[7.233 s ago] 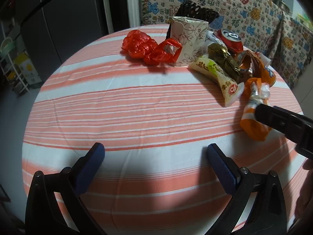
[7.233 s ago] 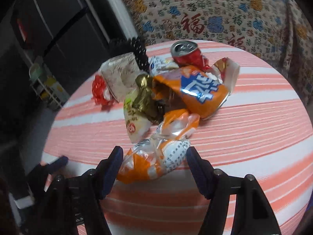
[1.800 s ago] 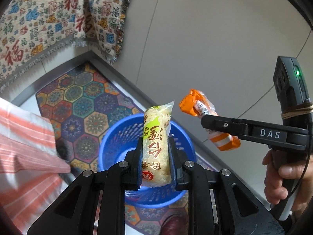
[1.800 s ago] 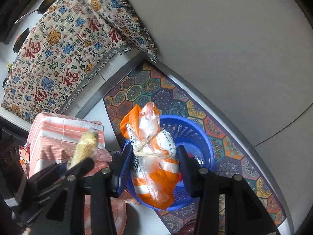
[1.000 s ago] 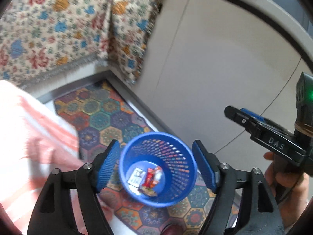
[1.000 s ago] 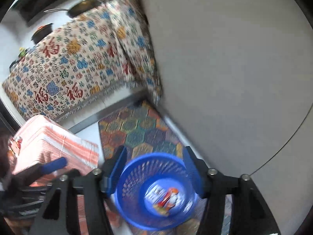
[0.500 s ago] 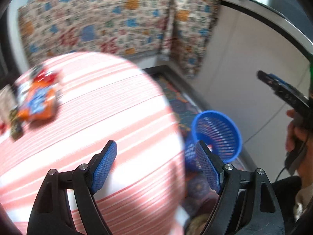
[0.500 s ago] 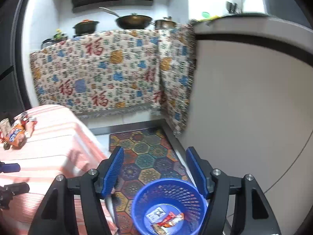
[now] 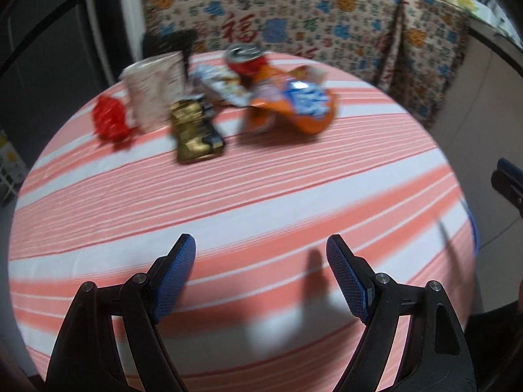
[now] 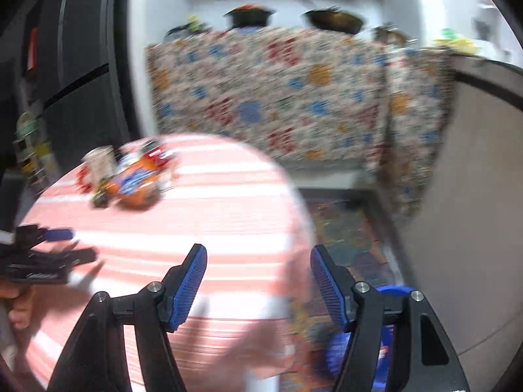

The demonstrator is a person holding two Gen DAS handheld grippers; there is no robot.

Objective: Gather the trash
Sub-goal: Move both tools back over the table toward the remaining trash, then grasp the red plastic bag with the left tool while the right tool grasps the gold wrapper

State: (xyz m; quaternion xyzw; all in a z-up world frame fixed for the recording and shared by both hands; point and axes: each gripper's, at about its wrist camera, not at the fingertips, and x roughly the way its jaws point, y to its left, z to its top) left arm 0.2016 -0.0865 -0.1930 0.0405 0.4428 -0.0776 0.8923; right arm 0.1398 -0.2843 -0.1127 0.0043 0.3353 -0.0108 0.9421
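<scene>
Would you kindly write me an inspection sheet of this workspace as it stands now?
Surface: round table under an orange-and-white striped cloth; near half bare.
Job's things: at the far edge, red wrapper, white paper bag, gold wrapper, orange snack bag, red can; blue bin on the floor beside the table.
Clutter: nothing seen.
Grippers: left claw and right claw both open, empty.
Cables: nothing seen.
Surroundings: patterned cloth over the counter, patterned rug, pots above.
</scene>
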